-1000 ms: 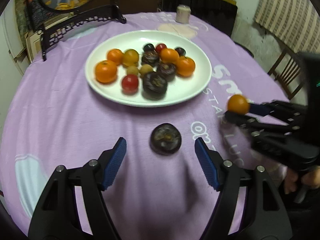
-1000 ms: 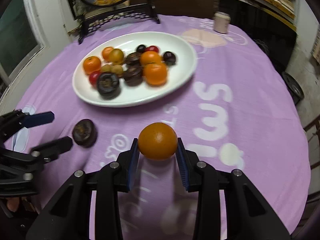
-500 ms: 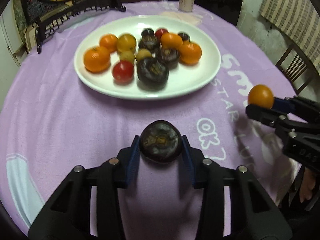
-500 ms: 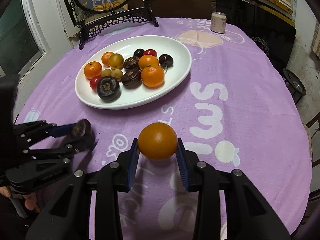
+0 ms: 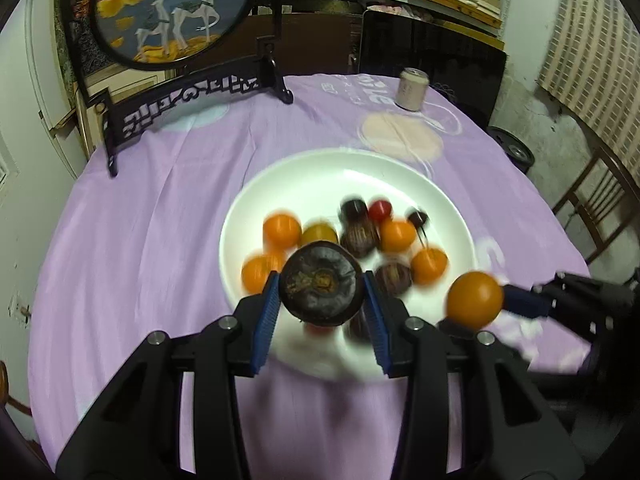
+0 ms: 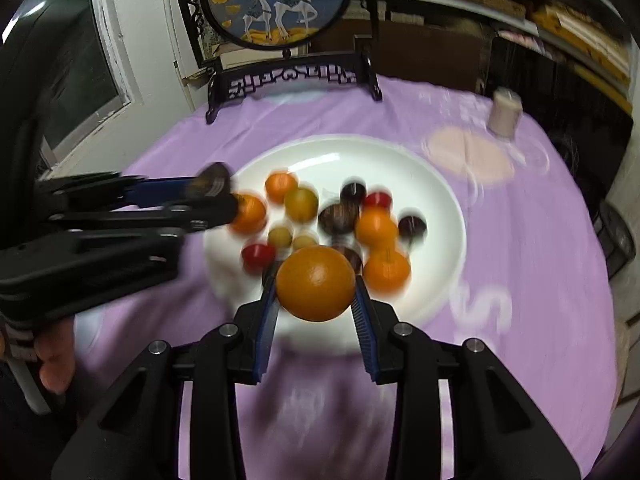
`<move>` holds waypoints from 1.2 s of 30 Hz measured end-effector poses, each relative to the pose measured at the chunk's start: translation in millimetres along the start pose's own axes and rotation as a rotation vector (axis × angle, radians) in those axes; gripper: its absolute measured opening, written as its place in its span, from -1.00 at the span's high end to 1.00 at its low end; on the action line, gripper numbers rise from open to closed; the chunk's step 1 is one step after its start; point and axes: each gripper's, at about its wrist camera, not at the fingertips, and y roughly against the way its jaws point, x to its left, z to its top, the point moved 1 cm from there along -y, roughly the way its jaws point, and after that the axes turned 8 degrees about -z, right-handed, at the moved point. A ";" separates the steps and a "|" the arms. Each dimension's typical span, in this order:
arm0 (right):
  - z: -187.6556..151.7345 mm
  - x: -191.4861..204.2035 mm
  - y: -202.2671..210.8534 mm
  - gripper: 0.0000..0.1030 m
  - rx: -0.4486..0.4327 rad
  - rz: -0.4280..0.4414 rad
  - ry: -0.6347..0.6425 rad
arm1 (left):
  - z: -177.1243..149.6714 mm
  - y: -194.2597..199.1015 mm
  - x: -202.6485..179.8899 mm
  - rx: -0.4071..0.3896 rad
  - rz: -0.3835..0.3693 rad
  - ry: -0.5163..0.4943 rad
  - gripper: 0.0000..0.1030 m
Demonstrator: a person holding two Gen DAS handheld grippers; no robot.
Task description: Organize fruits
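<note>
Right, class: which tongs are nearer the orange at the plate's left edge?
Left. The left tongs, holding a dark fruit, hover right beside that orange. The right tongs, holding another orange, hang over the plate at its near rim, further off.

Round table under a purple printed cloth (image 5: 160, 220) carrying a white plate (image 5: 452, 216) of mixed fruit at centre, a pale can (image 5: 412, 89) at the far edge, and a dark carved stand (image 5: 188, 96) far left.
</note>
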 end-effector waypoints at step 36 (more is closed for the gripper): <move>-55.1 -4.2 22.4 -0.97 0.035 -0.209 -0.119 | -79.7 57.2 -6.3 -0.075 0.090 0.067 -0.96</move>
